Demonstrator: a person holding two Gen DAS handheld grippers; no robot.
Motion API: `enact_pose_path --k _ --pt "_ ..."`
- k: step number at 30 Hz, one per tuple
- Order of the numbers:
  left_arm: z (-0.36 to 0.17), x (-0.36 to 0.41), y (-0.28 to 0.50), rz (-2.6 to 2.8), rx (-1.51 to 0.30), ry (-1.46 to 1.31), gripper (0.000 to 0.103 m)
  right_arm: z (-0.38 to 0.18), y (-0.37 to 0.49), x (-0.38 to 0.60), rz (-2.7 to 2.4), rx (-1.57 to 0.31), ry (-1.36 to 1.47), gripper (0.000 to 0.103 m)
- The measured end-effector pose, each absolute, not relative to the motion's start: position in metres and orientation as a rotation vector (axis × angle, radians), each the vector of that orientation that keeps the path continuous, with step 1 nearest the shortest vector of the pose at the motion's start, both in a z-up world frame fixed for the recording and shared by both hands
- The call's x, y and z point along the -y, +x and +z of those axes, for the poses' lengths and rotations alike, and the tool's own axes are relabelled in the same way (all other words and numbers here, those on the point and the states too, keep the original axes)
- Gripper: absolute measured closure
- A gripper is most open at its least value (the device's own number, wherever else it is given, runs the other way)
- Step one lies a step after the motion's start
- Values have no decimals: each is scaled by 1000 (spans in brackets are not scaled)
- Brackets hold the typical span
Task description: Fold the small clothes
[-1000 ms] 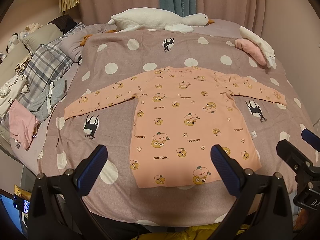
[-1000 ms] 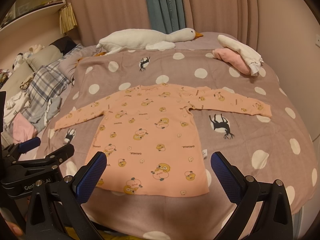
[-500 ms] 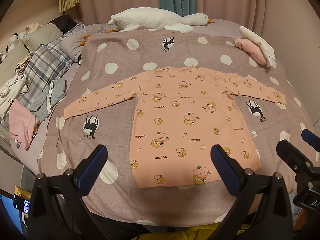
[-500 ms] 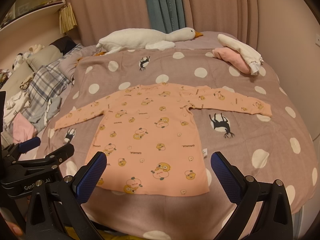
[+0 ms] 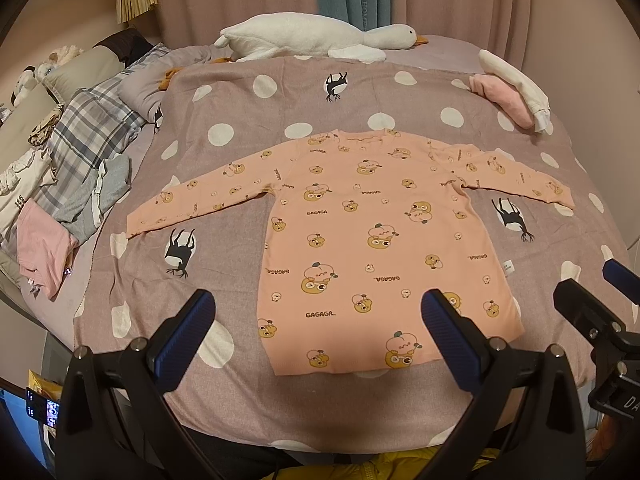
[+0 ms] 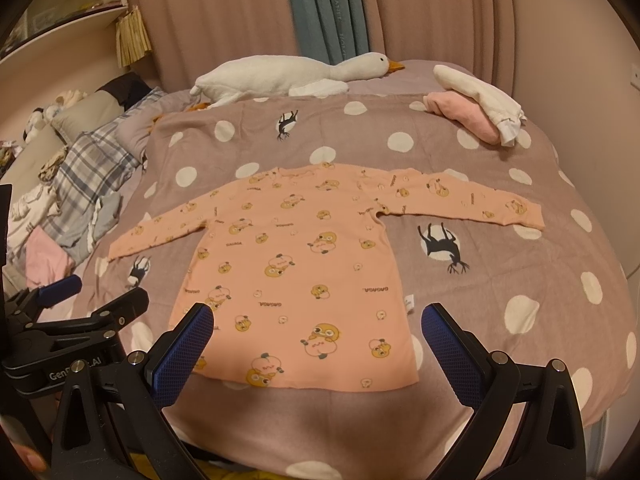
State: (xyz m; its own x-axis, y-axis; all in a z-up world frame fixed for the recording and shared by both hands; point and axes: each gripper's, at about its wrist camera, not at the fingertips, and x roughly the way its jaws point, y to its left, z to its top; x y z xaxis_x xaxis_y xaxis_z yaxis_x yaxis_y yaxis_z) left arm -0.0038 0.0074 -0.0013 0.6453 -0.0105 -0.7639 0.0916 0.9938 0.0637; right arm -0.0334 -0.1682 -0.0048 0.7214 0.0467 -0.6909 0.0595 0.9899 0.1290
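Observation:
A small peach long-sleeved shirt [image 5: 376, 236] with cartoon prints lies flat on the bed, sleeves spread to both sides, hem nearest me. It also shows in the right wrist view [image 6: 304, 272]. My left gripper [image 5: 318, 316] is open and empty, held above the near edge of the bed over the shirt's hem. My right gripper [image 6: 318, 320] is open and empty, also held near the hem. Each gripper shows at the edge of the other's view: the right one [image 5: 600, 304] and the left one [image 6: 80, 300].
The bed has a mauve polka-dot blanket [image 5: 248, 128]. A white goose plush [image 5: 312, 38] lies at the far end. Folded pink and white clothes [image 5: 512, 92] sit at the far right. A pile of unfolded clothes and plaid fabric [image 5: 68, 176] lies on the left.

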Motion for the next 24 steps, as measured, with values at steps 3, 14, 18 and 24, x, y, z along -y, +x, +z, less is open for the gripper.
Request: enact_pose_path --k 3,14,18,24 --pt "-8 -9 -3 -71 -874 95 0 -7 -34 168 -12 -771 151 0" --pt "-12 -7 6 -92 -893 62 0 -12 -33 176 -22 -784 176 0" --pt "-18 -17 16 -163 -919 -56 0 -15 -33 188 8 -760 234 0" --pt "-41 -50 38 -410 -928 -480 0 -46 -26 250 316 -634 664 0"
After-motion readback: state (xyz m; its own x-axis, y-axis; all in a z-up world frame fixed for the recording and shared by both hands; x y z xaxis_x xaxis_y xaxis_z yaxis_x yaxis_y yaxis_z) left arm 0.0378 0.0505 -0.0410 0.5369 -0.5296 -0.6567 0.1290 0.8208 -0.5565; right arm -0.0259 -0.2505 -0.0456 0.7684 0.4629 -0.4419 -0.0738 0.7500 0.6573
